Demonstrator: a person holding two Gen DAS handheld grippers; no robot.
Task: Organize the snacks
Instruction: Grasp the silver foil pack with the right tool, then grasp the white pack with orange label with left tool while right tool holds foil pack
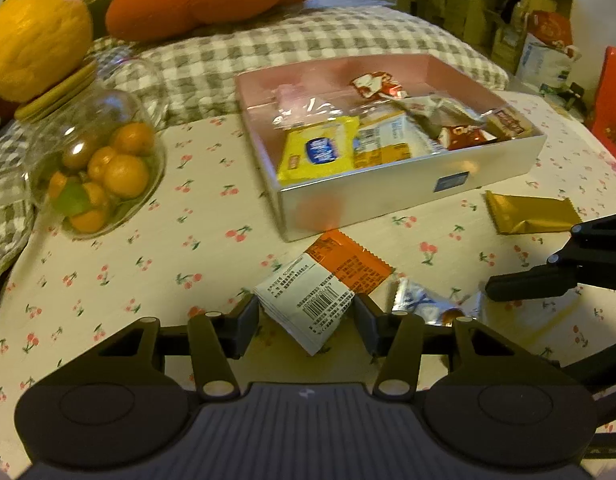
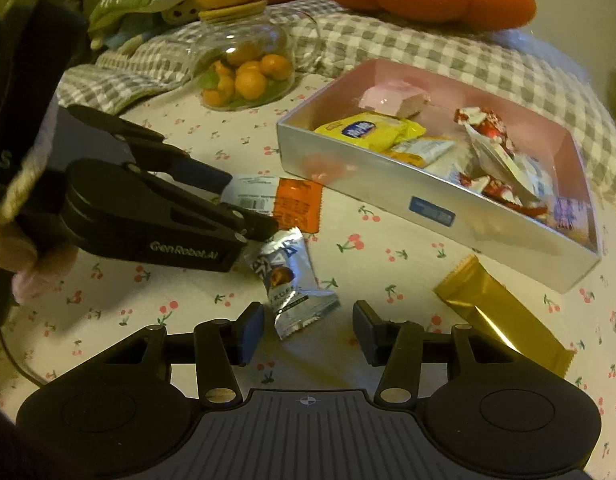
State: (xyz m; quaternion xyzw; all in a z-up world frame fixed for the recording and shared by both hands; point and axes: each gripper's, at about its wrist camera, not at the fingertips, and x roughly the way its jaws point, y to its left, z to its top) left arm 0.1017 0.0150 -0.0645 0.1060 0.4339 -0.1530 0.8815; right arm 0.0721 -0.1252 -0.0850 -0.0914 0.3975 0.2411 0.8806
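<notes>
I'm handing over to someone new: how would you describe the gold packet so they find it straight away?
Start at the silver box of snacks on the cherry-print tablecloth. Just outside its near wall, toward its right end in the right wrist view, the gold packet lies flat on the cloth. It is the only plain, shiny gold wrapper; the other two loose packets are printed.

Your box (image 2: pixel 428 196) sits mid-bench with snacks inside; the jar (image 2: pixel 244 68) stands at the far edge to its left, and three wrappers (image 2: pixel 292 280) lie before it.
</notes>
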